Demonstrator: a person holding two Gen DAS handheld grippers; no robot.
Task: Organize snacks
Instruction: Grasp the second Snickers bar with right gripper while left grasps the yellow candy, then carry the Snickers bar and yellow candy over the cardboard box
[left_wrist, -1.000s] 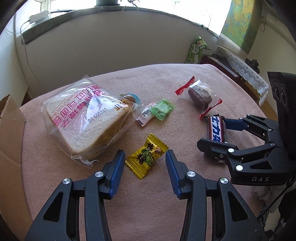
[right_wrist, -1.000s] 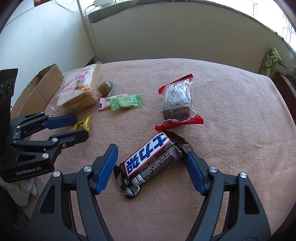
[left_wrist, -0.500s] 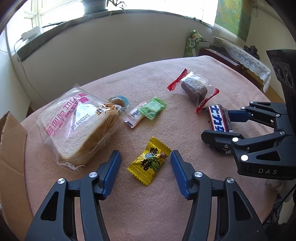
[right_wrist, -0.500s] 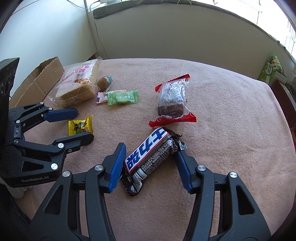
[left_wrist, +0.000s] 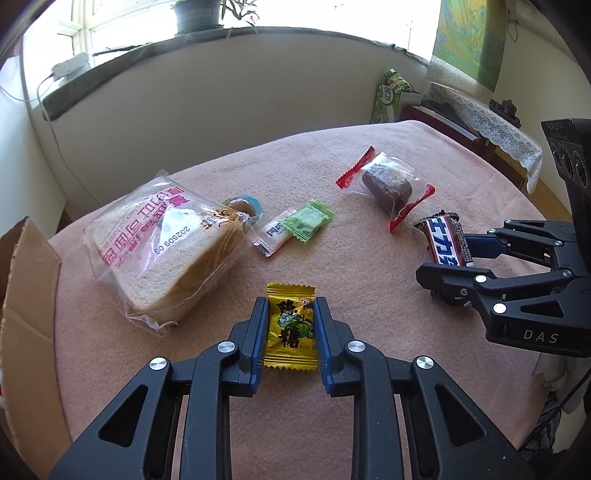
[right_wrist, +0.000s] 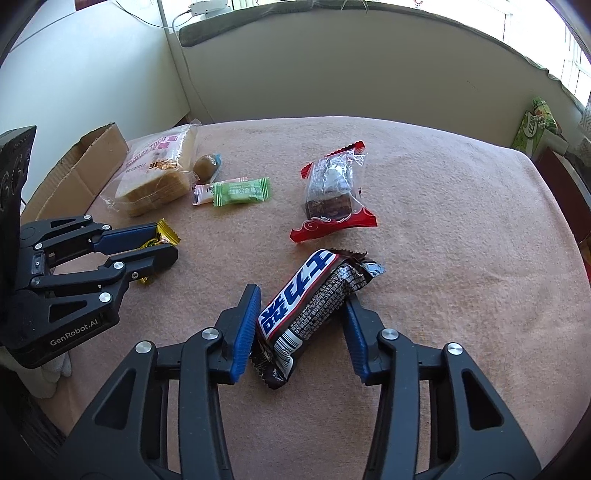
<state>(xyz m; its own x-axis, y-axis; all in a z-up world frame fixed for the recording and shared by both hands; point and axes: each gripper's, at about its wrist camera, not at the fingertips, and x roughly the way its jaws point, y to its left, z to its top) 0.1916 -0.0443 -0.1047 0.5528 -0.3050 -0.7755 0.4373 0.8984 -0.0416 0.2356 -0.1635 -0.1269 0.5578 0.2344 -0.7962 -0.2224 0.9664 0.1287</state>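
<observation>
A pink cloth (left_wrist: 369, 266) covers the table. The left gripper (left_wrist: 290, 314), jaws just closing, pinches the yellow candy (left_wrist: 291, 328). The right gripper (right_wrist: 301, 306), also closing, clamps the chocolate bar (right_wrist: 310, 299). Beyond lie 2 small sweets (left_wrist: 295, 229), then bagged bread (left_wrist: 162, 240) far left.

Left gripper (left_wrist: 290, 326): black angular linkage arms with triangular cut-outs, silver screws, ribbed blue pads (left_wrist: 258, 334), white "GenRobot.AI" lettering. Right gripper (right_wrist: 301, 334): same build, marked "DAS" on its body.
</observation>
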